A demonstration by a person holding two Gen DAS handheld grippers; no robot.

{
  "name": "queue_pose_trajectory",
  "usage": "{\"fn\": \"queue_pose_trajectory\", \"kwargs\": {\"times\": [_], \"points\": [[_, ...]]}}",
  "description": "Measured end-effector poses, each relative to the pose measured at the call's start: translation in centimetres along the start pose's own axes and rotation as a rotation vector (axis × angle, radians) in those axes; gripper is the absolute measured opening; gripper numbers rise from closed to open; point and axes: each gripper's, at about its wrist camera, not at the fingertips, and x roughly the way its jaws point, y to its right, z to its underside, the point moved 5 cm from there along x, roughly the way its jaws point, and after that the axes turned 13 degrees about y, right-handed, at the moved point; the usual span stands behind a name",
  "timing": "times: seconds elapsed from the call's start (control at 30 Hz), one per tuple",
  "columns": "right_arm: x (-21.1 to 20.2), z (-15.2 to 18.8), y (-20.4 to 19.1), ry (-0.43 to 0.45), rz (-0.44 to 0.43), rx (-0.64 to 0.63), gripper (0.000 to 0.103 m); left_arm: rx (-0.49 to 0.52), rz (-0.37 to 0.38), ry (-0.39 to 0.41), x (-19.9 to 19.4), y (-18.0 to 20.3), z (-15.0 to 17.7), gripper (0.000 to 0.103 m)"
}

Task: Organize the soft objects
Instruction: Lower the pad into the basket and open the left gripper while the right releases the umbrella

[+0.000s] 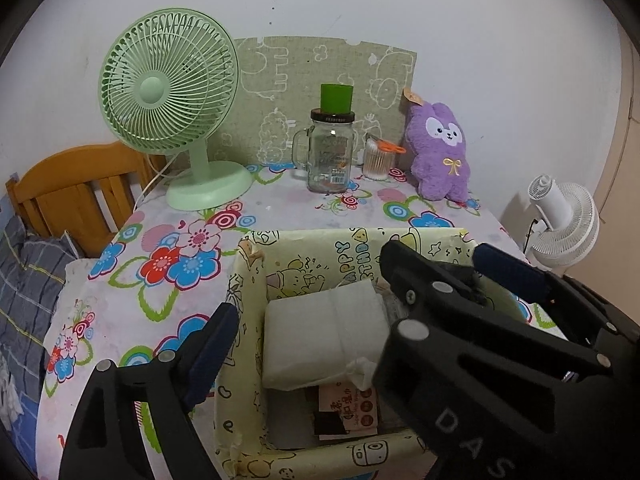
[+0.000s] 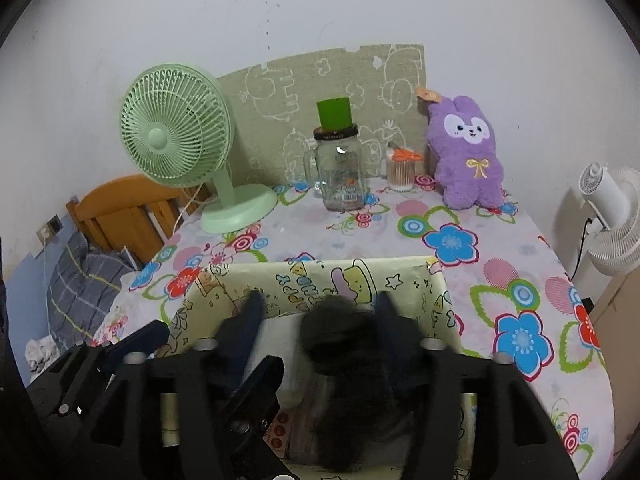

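place: home bedroom | evidence: wooden headboard (image 1: pixel 76 188), plaid pillow (image 1: pixel 28 280), floral-cloth table (image 1: pixel 280 208), desk fan (image 1: pixel 172 96)

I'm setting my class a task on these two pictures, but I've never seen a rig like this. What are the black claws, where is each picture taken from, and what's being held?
A person holds a two-fingered grabbing tool in each hand, and each tool carries a wide-angle camera looking along its fingers. One picture comes from the left tool, the other from the right tool.

On the flowered tablecloth stand a green desk fan, a glass jar mug, a purple plush bunny and a yellow cartoon-print box containing a white tissue pack.

Both tools are open over the box. A dark fuzzy object, blurred, sits loose between the right tool's fingers.
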Motion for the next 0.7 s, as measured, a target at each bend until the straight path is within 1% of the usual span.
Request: {"fn": "queue_pose_trajectory", "kwargs": {"times": [0.1, 0.37, 0.4, 0.7], "points": [[-0.1, -0.1, -0.1, 0.002, 0.005, -0.006, 0.076, 0.0, 0.0, 0.001, -0.1, 0.0, 0.0, 0.09], [-1.4, -0.1, 0.0, 0.009, 0.019, -0.01, 0.08, 0.008, -0.001, 0.017, -1.3, 0.4, 0.0, 0.094], [-1.7, -0.2, 0.0, 0.013, 0.023, -0.012, 0.081, 0.009, -0.005, 0.02, -1.5, 0.4, -0.1, 0.095], [-4.8, -1.0, 0.1, 0.055, 0.05, -0.019, 0.088, 0.017, 0.0, 0.053, -4.0, 1.1, -0.5, 0.099]]}}
